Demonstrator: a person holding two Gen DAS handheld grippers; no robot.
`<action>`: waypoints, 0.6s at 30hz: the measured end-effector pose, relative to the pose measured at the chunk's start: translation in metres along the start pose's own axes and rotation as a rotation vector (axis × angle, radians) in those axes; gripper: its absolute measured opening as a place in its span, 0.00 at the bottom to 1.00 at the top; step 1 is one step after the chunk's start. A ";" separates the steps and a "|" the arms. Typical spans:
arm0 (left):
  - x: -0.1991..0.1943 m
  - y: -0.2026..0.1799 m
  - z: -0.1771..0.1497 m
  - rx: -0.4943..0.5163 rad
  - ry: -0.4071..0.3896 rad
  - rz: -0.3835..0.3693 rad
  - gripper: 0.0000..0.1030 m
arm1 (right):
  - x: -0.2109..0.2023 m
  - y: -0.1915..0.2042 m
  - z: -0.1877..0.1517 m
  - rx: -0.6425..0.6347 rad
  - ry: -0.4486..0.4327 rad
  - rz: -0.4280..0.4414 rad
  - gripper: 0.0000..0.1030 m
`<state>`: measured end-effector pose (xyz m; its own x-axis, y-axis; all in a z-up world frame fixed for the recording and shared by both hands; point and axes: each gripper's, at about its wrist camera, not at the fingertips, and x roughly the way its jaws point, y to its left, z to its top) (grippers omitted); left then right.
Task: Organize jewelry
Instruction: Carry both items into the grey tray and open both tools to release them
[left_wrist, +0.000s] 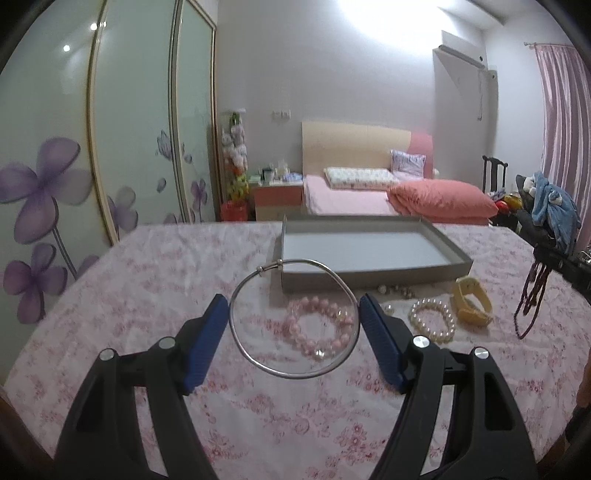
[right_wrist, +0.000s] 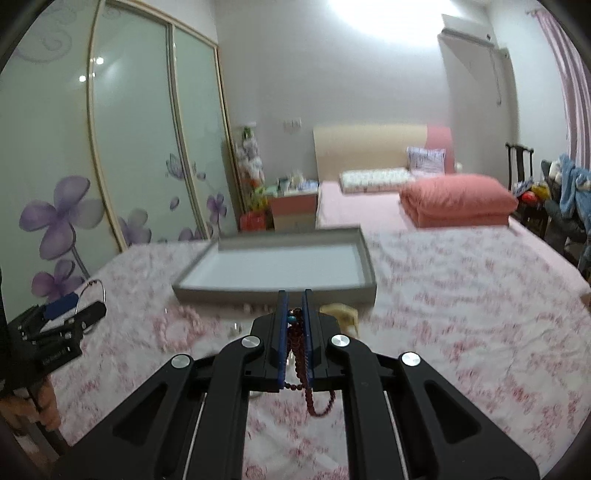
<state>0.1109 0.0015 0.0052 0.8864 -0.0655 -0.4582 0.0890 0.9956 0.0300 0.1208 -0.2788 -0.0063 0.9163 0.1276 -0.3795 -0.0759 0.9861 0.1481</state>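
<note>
My left gripper (left_wrist: 293, 306) holds a silver bangle (left_wrist: 255, 356) between its blue pads, lifted above the pink floral cloth; it also shows at the left of the right wrist view (right_wrist: 79, 310). Below the bangle lies a pink bead bracelet (left_wrist: 319, 328). My right gripper (right_wrist: 295, 295) is shut on a dark red bead necklace (right_wrist: 303, 354) that hangs down; the necklace also shows at the right in the left wrist view (left_wrist: 532, 299). An empty grey tray (left_wrist: 369, 271) (right_wrist: 273, 290) stands just beyond both grippers.
A white pearl bracelet (left_wrist: 432, 319), a yellow watch (left_wrist: 472, 301) and small loose beads (left_wrist: 397, 290) lie on the cloth right of the pink bracelet. A bed with a pink quilt (left_wrist: 439, 201) is behind the table, a wardrobe (left_wrist: 110, 147) to the left.
</note>
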 end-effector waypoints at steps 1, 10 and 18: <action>-0.003 -0.002 0.001 0.004 -0.017 0.006 0.69 | -0.003 0.001 0.003 -0.002 -0.026 -0.009 0.08; -0.011 -0.017 0.011 0.030 -0.120 0.035 0.69 | -0.014 0.010 0.019 -0.010 -0.170 -0.030 0.08; 0.000 -0.025 0.030 0.044 -0.176 0.046 0.69 | -0.003 0.019 0.032 -0.020 -0.234 -0.033 0.08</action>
<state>0.1223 -0.0255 0.0311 0.9554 -0.0348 -0.2933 0.0631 0.9941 0.0878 0.1294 -0.2637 0.0273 0.9844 0.0692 -0.1620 -0.0499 0.9915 0.1205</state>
